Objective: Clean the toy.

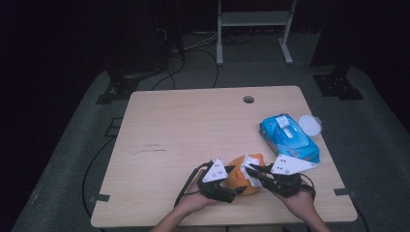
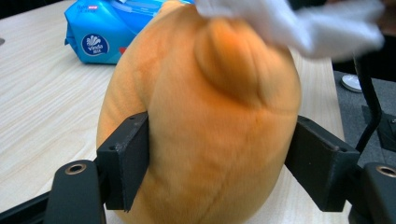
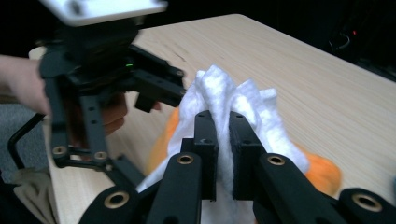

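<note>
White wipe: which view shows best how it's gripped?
Right gripper view: the white wipe sits pinched between that hand-held gripper's jaws. The left gripper view catches a blurred edge; the high view a small patch.

One plush toy (image 1: 239,181), one wipe (image 1: 250,164), one wipes pack (image 1: 288,137), one lid (image 1: 310,125)

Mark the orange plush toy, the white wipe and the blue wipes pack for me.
orange plush toy (image 2: 205,140), left gripper view, middle of its body.
white wipe (image 3: 219,91), right gripper view, bunched top above the fingers.
blue wipes pack (image 1: 290,140), high view, top face.
</note>
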The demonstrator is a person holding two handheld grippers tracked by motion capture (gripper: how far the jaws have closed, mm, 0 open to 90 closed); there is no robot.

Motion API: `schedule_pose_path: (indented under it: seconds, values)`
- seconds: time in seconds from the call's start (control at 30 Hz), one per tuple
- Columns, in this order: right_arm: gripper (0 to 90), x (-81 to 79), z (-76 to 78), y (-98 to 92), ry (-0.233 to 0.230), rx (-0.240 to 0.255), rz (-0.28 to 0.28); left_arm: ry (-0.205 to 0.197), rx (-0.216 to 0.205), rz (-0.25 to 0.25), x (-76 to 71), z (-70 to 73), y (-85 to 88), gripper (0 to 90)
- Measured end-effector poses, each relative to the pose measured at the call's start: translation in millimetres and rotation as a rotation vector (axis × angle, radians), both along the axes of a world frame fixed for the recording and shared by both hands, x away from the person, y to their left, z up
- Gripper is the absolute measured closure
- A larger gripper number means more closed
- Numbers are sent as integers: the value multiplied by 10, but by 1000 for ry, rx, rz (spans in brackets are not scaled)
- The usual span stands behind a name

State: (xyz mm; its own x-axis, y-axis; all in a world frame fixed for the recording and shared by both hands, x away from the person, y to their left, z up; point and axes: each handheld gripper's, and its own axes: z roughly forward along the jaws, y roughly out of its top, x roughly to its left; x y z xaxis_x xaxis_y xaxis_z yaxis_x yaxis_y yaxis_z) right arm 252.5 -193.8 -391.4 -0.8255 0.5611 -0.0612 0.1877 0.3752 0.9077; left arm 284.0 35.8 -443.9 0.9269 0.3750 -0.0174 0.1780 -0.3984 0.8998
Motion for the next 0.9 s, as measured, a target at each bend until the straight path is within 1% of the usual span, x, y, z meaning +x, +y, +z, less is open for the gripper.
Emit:
schedule_pose_path:
  seconds: [0.03, 0.07, 0.13, 0.2, 0.23, 0.3, 0.33, 0.37, 0.4, 0.47, 0.5, 0.53, 0.57, 0.6, 0.63, 0.67, 0.7, 0.73, 0.77, 0.83, 0.9]
  values:
    - [824, -22, -1, 37, -1, 10, 24, -3, -5, 9, -5, 10, 7, 284]
    - [824, -38, 0, 73, -4, 7, 42, -5, -5, 10, -4, 13, 15, 299]
    - [825, -54, 9, 116, -27, -13, 49, -3, -17, 16, 2, 15, 39, 316]
    - [825, -31, 27, 78, -32, -18, 36, -5, -23, 21, 12, 25, 55, 321]
    - [825, -10, 33, 38, -27, -16, 22, -3, -28, 24, 19, 27, 61, 321]
    - [825, 41, 13, -67, -29, -24, -25, 8, -43, 22, 40, 14, 81, 309]
    - [825, 69, -8, -127, -21, -23, -46, 8, -47, 8, 59, -2, 88, 283]
    - [825, 97, -32, -181, -6, -11, -56, 11, -58, 6, 69, -20, 89, 250]
    - [825, 115, -53, -217, 9, 4, -63, 8, -59, 12, 77, -38, 82, 207]
    - [825, 124, -69, -225, 20, 15, -62, -1, -30, 11, 89, -69, 48, 124]
    - [825, 119, -68, -206, 23, 20, -55, 2, -20, 12, 82, -81, 29, 97]
    - [824, 110, -64, -177, 23, 20, -45, -2, -13, 12, 72, -91, 8, 90]
    - [824, 99, -60, -142, 21, 18, -35, -14, 3, 13, 64, -94, -8, 90]
    - [823, 91, -56, -111, 17, 16, -26, -29, 19, 20, 54, -84, -10, 101]
    - [823, 77, -49, -85, 15, 18, -23, -41, 22, 29, 47, -63, 6, 162]
    - [822, 62, -39, -67, 4, 16, -26, -45, 19, 35, 47, -32, 32, 229]
    - [823, 46, -24, -59, -3, 24, -26, -51, 5, 44, 42, 8, 58, 287]
    - [823, 33, -4, -59, -3, 41, -20, -47, -5, 43, 41, 60, 83, 327]
    - [823, 26, 17, -62, -7, 59, -13, -39, -7, 33, 43, 119, 109, 345]
    - [823, 36, 42, -90, -5, 102, -4, -37, -10, 18, 36, 229, 167, 358]
    - [823, 78, 31, -138, 17, 134, -8, -38, 7, 21, 38, 275, 201, 358]
